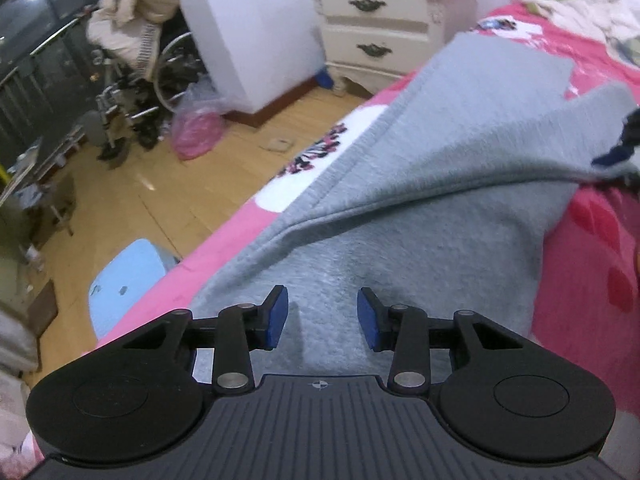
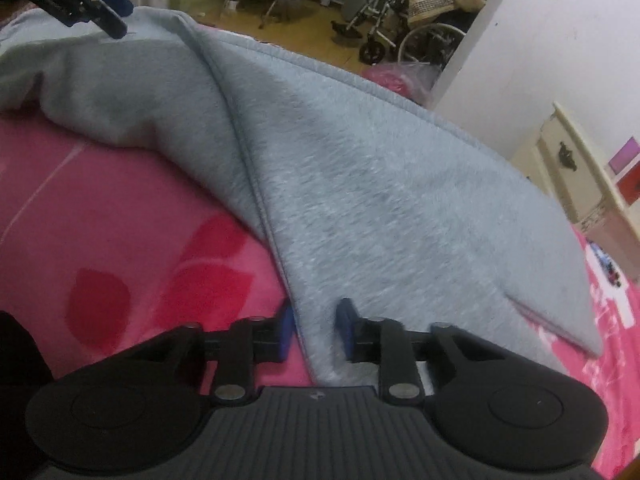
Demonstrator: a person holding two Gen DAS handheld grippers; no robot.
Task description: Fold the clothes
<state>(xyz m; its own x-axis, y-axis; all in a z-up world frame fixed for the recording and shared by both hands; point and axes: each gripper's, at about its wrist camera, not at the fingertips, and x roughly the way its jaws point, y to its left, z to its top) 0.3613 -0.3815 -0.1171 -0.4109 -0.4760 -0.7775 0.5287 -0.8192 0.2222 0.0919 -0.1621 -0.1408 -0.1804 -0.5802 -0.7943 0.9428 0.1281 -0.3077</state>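
A grey fleece garment lies across a pink flowered bed cover, with one layer folded over another along a stitched hem. My left gripper hovers low over its near end, blue pads apart, cloth beneath them and nothing pinched. At the right edge of the left wrist view, my right gripper lifts a fold of the cloth. In the right wrist view the right gripper is shut on the grey garment at its hemmed edge, above the bed cover. The left gripper shows at the top left.
A cream nightstand stands by the wall past the bed. On the wooden floor are a wheelchair piled with bedding, a pink plastic bag and a light-blue stool. Loose pale clothes lie at the bed's far end.
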